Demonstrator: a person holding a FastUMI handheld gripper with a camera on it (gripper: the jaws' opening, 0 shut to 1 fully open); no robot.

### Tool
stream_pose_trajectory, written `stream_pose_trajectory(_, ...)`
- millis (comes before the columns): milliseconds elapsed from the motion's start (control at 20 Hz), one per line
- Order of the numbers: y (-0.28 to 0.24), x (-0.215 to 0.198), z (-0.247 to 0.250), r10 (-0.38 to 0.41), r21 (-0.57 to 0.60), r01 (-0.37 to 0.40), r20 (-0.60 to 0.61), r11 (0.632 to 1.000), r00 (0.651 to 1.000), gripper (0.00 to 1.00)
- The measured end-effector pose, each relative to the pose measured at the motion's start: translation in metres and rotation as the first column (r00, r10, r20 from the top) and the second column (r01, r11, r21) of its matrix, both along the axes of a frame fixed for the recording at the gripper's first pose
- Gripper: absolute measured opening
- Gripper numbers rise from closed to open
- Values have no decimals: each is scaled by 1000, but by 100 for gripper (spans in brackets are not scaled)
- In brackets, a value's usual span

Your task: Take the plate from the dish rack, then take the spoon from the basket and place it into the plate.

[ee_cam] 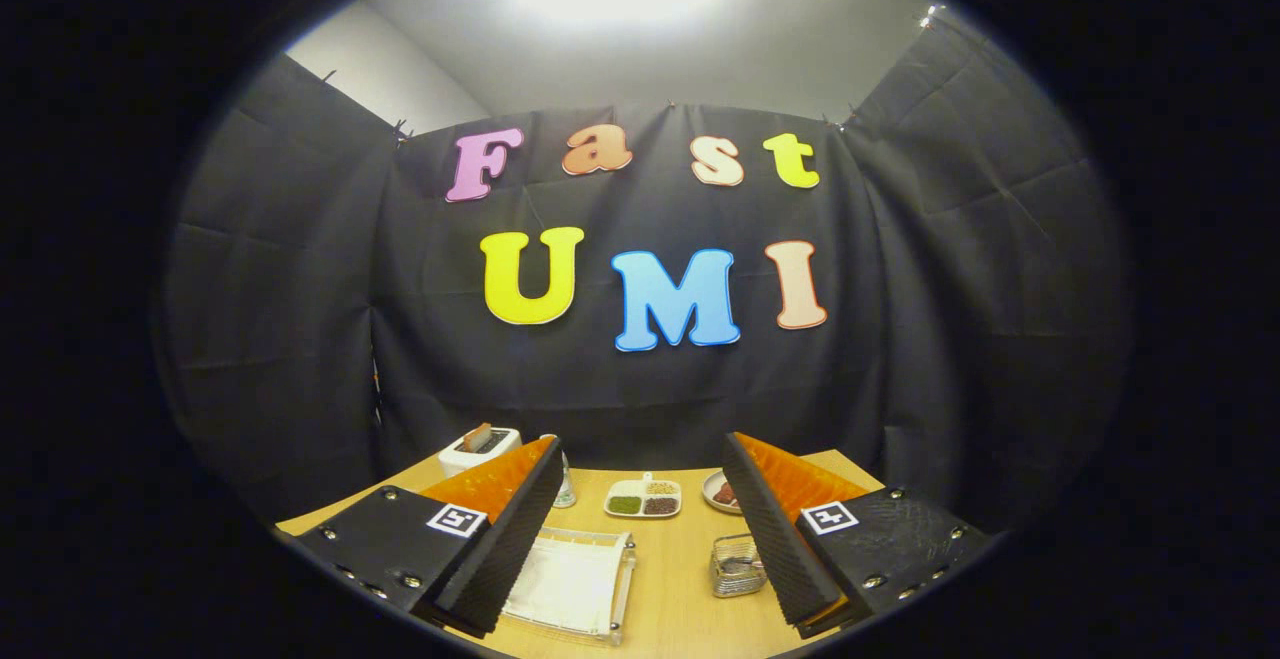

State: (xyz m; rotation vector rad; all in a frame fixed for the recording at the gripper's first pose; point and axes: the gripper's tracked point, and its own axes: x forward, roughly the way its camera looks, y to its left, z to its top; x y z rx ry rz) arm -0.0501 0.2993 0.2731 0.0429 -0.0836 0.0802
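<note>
Wooden table (680,579) is showing between the gripper's (640,549) wide-spread, empty fingers. Just ahead, a clear rack (572,584) is sitting low with a pale plate (565,579) apparently lying flat inside; the wire basket (737,566) is beside it, spoon unclear. Clipping the rack's rim could drag it. Open tabletop is lying between both, toward the condiment tray (643,499)

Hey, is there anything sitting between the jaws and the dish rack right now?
Nothing visible blocks the way. The gripper is open, jaws spread wide and holding nothing, and the clear dish rack lies on the wooden table just ahead, between them. The small wire basket sits beside the rack, against the other jaw, off that path.
</note>
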Motion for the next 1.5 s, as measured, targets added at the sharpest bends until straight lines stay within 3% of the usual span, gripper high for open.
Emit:
stream_pose_trajectory(700,70,24,-5,65,5,-65,-49,998,997,99)
stream_pose_trajectory(1500,84,23,-4,29,26,-28,-63,999,998,99)
